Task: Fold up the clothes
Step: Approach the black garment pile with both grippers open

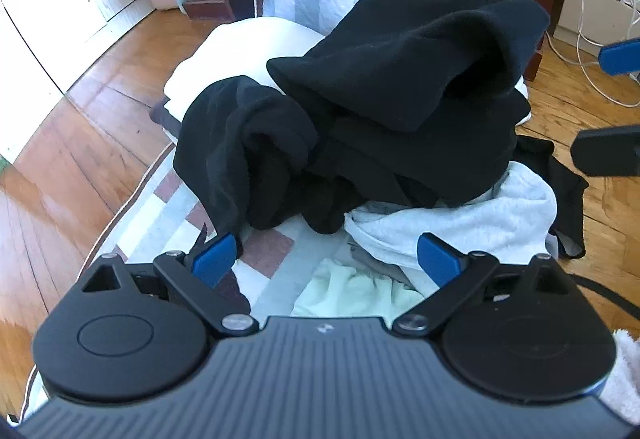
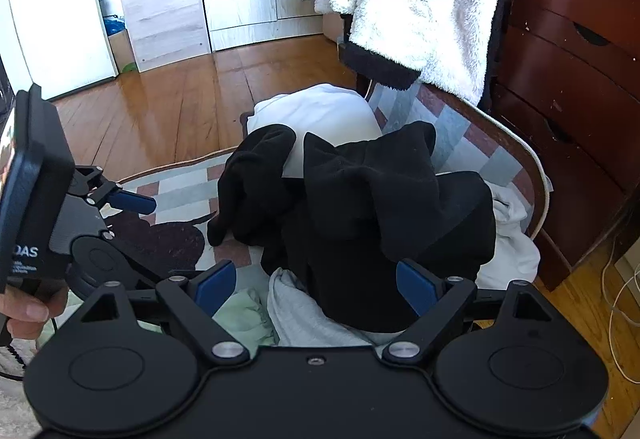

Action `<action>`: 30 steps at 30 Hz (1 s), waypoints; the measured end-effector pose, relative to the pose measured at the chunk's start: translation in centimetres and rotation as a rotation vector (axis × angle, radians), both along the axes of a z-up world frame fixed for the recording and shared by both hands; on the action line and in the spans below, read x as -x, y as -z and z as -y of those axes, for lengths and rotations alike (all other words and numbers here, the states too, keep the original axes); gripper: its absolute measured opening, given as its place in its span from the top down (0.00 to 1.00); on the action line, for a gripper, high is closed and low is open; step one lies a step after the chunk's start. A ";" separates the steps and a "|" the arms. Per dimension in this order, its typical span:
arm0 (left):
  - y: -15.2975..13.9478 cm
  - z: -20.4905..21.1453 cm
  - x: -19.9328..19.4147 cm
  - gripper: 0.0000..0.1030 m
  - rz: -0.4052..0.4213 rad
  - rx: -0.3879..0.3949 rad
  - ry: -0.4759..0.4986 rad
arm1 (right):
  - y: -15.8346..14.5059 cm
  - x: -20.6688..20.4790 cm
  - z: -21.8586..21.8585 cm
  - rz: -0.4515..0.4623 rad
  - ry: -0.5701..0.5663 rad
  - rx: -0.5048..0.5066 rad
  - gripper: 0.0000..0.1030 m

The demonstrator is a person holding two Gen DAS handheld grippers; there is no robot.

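Clothes [image 2: 360, 199] heaped mid-rug [image 2: 180, 179], dead ahead below our right gripper [image 2: 316, 285]; left gripper [image 1: 324, 259] too, both spread empty.

Left claw [image 1: 326, 255] spread wide, empty, above rug [image 1: 276, 251]; black garments [image 1: 360, 119] heaped over white, possibly towel [image 1: 460, 223].

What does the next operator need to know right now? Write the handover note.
Left gripper: open, empty, above the near edge of the pile.
Right gripper: open, empty, hovering over the pile's near side.
Clothes: one unsorted heap on the patterned rug. Black garment on top, light grey garment and pale green garment under its near edge, white item at the far side.
Done: nothing folded in view.
Left: pull one garment out, spread it flat, fold it, repeat through the heap.
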State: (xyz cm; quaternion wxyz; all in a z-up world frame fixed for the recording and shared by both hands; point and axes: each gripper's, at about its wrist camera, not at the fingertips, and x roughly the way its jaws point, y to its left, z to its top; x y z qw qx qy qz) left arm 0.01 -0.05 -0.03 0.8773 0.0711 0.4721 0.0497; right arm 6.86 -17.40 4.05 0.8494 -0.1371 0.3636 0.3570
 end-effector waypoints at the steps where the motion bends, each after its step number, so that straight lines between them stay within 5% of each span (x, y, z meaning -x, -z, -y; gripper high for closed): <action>1: 0.0 0.1 0.0 0.05 -0.003 -0.007 -0.006 | 0.0 0.0 0.0 0.002 0.004 0.002 0.12; 25: 0.2 -2.7 0.0 0.06 -0.035 0.082 -0.066 | 0.4 -0.1 0.0 0.017 0.011 0.000 0.12; 30: -0.1 -3.2 0.2 0.05 -0.044 0.128 -0.083 | 0.8 0.1 -0.5 0.071 0.004 0.067 0.12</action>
